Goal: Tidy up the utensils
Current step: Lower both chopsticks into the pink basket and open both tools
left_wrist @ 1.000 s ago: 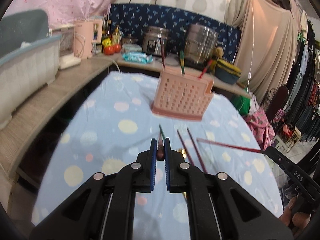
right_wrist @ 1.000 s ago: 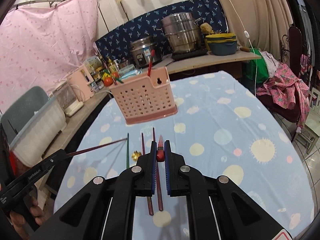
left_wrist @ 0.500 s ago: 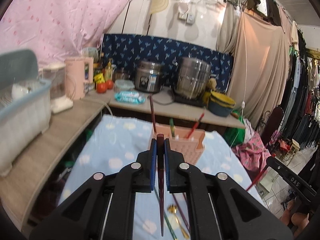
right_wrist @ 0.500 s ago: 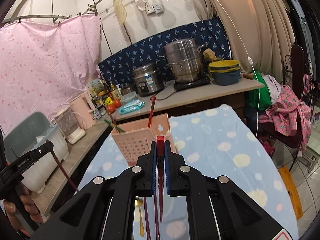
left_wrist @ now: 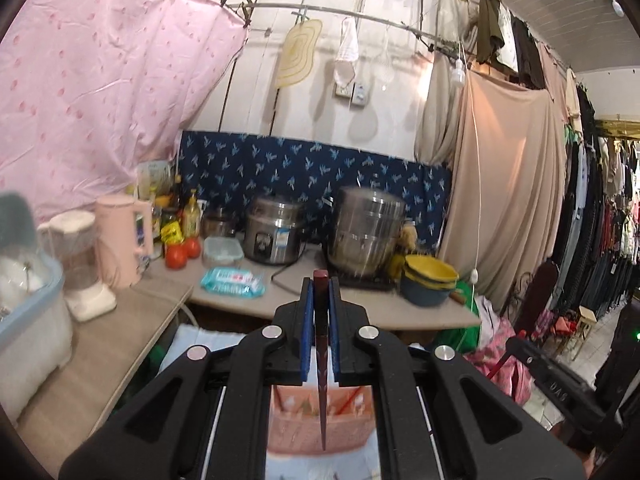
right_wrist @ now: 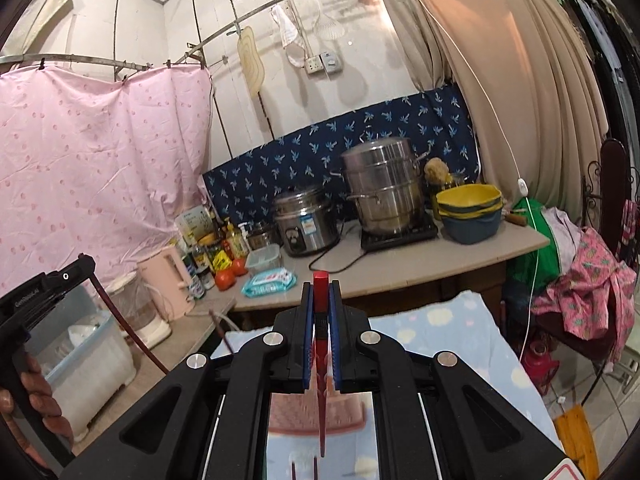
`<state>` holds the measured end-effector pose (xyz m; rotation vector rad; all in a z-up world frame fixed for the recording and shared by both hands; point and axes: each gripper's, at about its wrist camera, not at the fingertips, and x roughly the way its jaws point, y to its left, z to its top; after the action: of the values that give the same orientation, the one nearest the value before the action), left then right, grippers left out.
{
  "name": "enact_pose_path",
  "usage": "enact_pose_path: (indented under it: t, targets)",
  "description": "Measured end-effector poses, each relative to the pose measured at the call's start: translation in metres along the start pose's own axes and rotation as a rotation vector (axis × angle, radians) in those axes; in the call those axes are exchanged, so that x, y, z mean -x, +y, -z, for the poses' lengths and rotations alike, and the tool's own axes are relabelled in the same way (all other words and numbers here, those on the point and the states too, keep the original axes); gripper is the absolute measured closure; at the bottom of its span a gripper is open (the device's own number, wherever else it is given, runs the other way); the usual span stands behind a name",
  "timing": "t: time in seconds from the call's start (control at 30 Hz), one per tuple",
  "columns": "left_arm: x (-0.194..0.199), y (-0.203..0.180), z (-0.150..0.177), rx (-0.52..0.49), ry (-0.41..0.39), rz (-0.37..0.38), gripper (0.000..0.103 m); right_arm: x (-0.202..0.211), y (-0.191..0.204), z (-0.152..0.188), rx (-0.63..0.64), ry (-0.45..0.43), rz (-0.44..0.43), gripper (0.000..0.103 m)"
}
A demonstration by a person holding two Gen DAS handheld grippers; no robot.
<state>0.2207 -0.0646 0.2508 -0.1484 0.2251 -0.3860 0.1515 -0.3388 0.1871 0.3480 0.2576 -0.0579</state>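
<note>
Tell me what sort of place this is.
Most likely a makeshift home kitchen corner sharing a room with clothes storage. A rice cooker and a stacked steel steamer pot sit on the counter, a cutting board hangs on the wall, and garments on hangers line one side.

A steel rice cooker (right_wrist: pixel 306 220) and a tall steel steamer pot (right_wrist: pixel 384 188) stand side by side on the counter (right_wrist: pixel 400 268). Yellow and blue bowls (right_wrist: pixel 470 210) are stacked to their right. Two tomatoes (left_wrist: pixel 182 252), a wet-wipes pack (left_wrist: pixel 233 281) and a pink kettle (left_wrist: pixel 122 240) sit to their left.
</note>
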Motion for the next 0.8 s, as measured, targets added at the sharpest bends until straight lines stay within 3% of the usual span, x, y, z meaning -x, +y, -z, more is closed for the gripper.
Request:
enact_pose_path:
  t: [0.17, 0.37, 0.63, 0.8]
  targets:
    - [-0.034, 0.000, -0.018, 0.006, -0.042, -0.017, 0.096, -0.036, 0.001, -0.022, -0.011, -0.032, 0.006, 0.096]
    - [-0.069, 0.011, -0.004, -0.015, -0.001, -0.073, 0.096, -0.075, 0.001, -0.029, -0.015, -0.023, 0.005, 0.096]
    - [-0.100, 0.037, 0.038, 0.011, 0.114, -0.109, 0.096, -0.118, -0.005, 0.000, -0.018, 0.067, 0.016, 0.096]
    - [-0.104, 0.044, 0.050, 0.022, 0.138, -0.114, 0.096, -0.132, -0.006, 0.018, -0.004, 0.114, 0.035, 0.096]
